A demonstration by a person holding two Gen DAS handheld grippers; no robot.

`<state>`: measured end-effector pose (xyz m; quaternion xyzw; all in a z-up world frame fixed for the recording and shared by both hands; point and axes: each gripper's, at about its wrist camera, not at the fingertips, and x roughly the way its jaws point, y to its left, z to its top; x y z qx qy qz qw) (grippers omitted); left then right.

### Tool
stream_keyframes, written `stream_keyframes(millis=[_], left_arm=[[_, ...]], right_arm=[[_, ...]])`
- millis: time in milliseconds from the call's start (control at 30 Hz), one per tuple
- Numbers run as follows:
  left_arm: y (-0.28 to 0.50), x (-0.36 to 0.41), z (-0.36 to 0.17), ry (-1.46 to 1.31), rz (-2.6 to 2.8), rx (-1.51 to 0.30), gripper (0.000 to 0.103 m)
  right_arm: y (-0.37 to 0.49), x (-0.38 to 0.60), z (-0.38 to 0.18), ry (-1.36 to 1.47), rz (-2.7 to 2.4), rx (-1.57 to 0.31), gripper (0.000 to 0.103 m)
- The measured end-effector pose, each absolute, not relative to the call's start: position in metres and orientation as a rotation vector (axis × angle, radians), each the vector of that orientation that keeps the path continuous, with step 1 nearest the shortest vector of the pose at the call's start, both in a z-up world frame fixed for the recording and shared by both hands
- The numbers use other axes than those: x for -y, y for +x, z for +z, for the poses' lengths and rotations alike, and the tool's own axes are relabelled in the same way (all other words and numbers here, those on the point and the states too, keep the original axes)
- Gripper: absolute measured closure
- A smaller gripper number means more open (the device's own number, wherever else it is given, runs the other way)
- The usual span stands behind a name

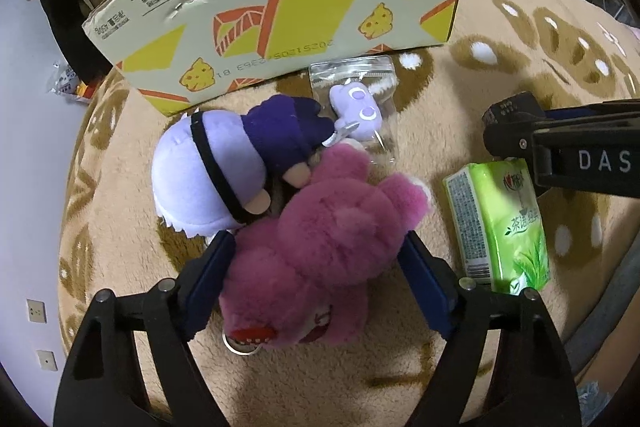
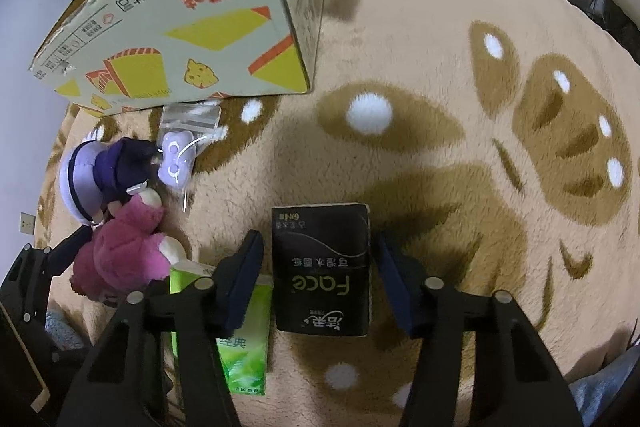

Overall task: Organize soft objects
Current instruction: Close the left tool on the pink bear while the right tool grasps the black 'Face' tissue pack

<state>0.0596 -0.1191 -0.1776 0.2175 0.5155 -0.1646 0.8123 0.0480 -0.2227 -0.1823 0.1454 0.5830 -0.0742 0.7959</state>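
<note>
My left hand-held gripper [image 1: 316,251] is sitting wide apart around the pink bear [image 1: 320,247], low in the middle of the frame. My right hand-held gripper [image 2: 318,255] is sitting apart around the black tissue pack [image 2: 321,267] on the rug [image 2: 440,187].

Two plush toys: a pink bear [image 1: 320,247] and a purple doll [image 1: 224,163]. One small lilac charm [image 1: 358,111] sealed in one clear bag [image 1: 354,75]. Two tissue packs: a green one [image 1: 500,227] and a black one [image 2: 320,267]. One cardboard box [image 1: 288,7]. One patterned rug [image 2: 440,167] under everything
</note>
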Motion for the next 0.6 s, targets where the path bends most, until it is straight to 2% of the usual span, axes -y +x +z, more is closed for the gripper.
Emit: stream_keyframes(millis=[100,500,600], left_arm=[[0.058,0.121,-0.178,0.464,-0.352,-1.101,0.022],[0.066,0.117,-0.187,0.451,-0.334,-1.13,0.022],[0.068,0.113,-0.187,0.441,-0.336,-1.13,0.026]], right_arm=[[0.049,0.222,-0.187,0.307,-0.164,-1.259,0.052],[0.051,0.229,-0.19,0.312,-0.164,-1.242,0.053],[0.046,0.23,-0.182,0.304,-0.163,-1.233,0.053]])
